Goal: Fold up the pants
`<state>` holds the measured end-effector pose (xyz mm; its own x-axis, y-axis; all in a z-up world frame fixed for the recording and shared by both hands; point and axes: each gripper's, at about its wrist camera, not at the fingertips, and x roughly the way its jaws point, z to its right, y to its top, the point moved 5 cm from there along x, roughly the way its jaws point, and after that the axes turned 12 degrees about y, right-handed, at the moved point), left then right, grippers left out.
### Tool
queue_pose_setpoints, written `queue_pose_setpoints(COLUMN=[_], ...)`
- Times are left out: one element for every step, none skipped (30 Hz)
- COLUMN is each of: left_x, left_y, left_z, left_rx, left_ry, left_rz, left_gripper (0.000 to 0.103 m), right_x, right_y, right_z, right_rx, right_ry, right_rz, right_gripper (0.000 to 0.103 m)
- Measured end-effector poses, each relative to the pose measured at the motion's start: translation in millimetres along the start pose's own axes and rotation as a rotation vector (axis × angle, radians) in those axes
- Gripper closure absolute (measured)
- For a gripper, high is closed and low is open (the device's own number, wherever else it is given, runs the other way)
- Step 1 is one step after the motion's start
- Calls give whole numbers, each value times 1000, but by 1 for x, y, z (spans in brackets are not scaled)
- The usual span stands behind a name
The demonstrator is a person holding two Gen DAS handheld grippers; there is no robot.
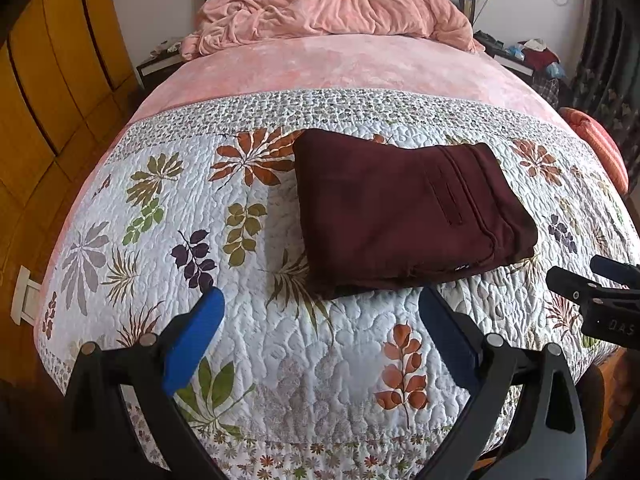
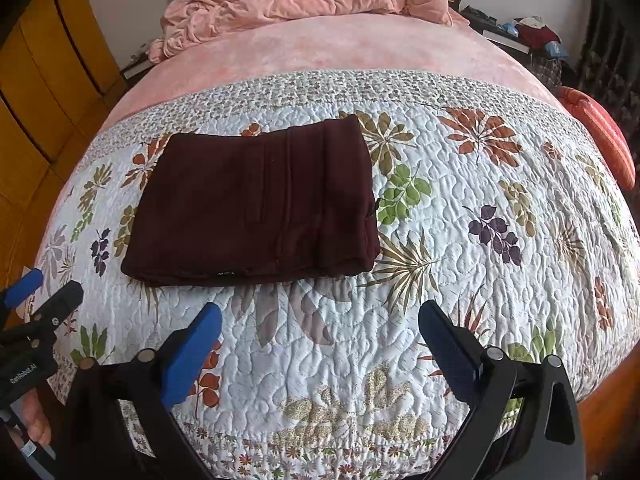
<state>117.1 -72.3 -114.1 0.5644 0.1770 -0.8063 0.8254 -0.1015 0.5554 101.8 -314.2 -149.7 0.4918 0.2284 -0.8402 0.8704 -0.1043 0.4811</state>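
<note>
Across the frame, a bed (image 1: pixel 360 68) under a pink cover, spread over its near half with a white quilt (image 1: pixel 248 320) printed in orange, green and purple leaves. Heaped at the headboard, a crumpled pink blanket (image 1: pixel 332 4). Along the left wall, a yellow wooden wardrobe (image 1: pixel 52 80). Lying flat on the quilt, folded into a compact rectangle, dark maroon pants (image 1: pixel 404 212), pocket seam facing up, layered edges toward the foot of the bed. Hovering just short of the pants, apart from the fabric, the left hand-held gripper (image 1: pixel 320 340), blue-padded fingers (image 1: pixel 192 340) spread wide, nothing between them. Beside it, likewise clear of the pants, the right hand-held gripper (image 2: pixel 320 344), fingers equally wide apart and holding nothing.
</note>
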Motion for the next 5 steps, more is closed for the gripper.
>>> queue_pose_setpoints(left_x=[0,-1,-1,-2,-4], left_y=[0,0,0,0,0], left_z=[0,-1,-1,-1,-1], left_rx=[-2,-3,-4,-3,-2], left_ry=[0,1,1,0,0], left_rz=[-1,-2,-1,1,5], left_gripper=[6,6,6,6,6], right_x=[0,0,-1,-2,-3], right_y=[-1,0,-1,-1,0], right_z=[0,0,0,0,0], right_rx=[1,2,3,4,4], right_ry=[0,0,0,2,2], right_rz=[0,1,2,5,6], right_gripper=[4,4,4,4,4])
